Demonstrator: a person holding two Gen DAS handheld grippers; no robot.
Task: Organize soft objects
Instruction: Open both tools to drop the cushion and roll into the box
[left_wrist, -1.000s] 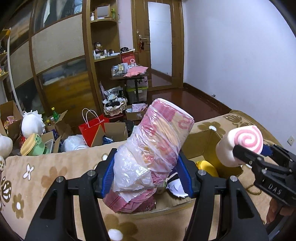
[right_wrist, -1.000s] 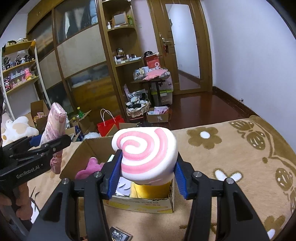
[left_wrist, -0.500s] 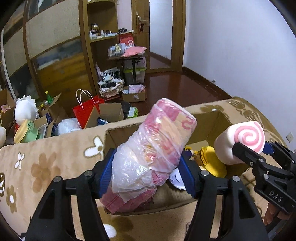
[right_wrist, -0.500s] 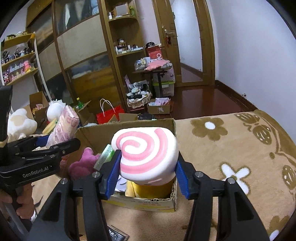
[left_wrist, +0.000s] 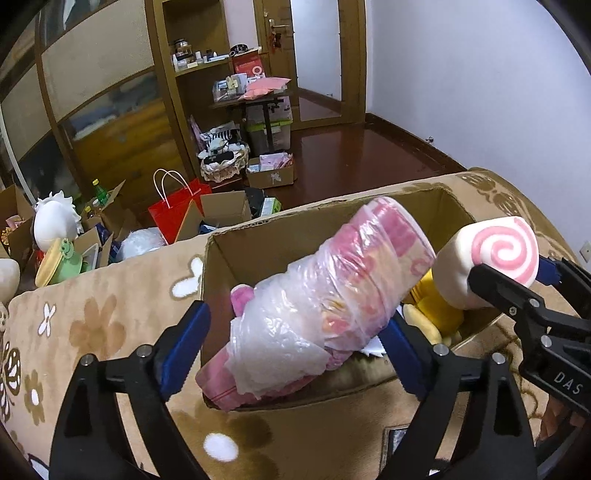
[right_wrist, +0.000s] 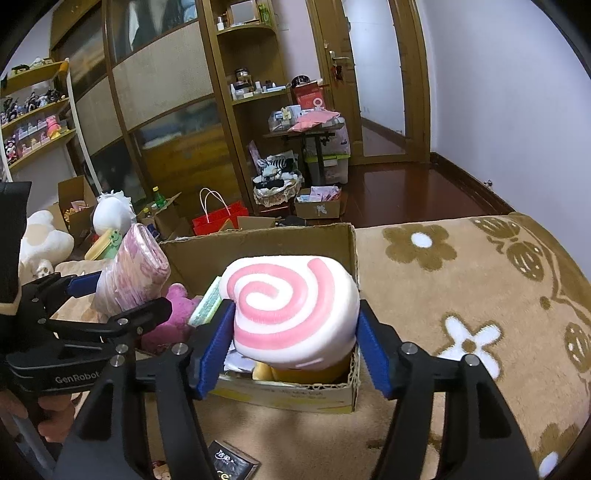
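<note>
Left gripper (left_wrist: 291, 350): spread wide; its blue pads (left_wrist: 184, 347) stand clear on either side of a pink roll, with a clear gap on the left and the right pad just beside it.
Pink roll (left_wrist: 325, 295): a soft cylinder, pink with paler patches, wrapped in crinkled clear plastic; it lies tilted, its lower end on the near edge of the box and its flat upper end raised toward the far right. I cannot tell whether the right pad touches it.
Right gripper (right_wrist: 295, 343): its blue pads press both sides of a swirl cushion, pinching it.
Swirl cushion (right_wrist: 291, 314): a plump white block whose face bears a thick pink spiral; held above the right part of the box, over a yellow soft toy (left_wrist: 432, 314).
Cardboard box (right_wrist: 266, 240): open-topped and brown, standing on the blanket; inside are the yellow toy, a magenta plush (right_wrist: 173, 317) on the left and some papers.
Blanket (right_wrist: 461, 288): tan and fleecy, patterned with brown and white flowers, under and around the box.
Farther back: a red paper bag (left_wrist: 177, 214), open cartons and white plush toys on a dark wooden floor, then wooden shelving and a door.
</note>
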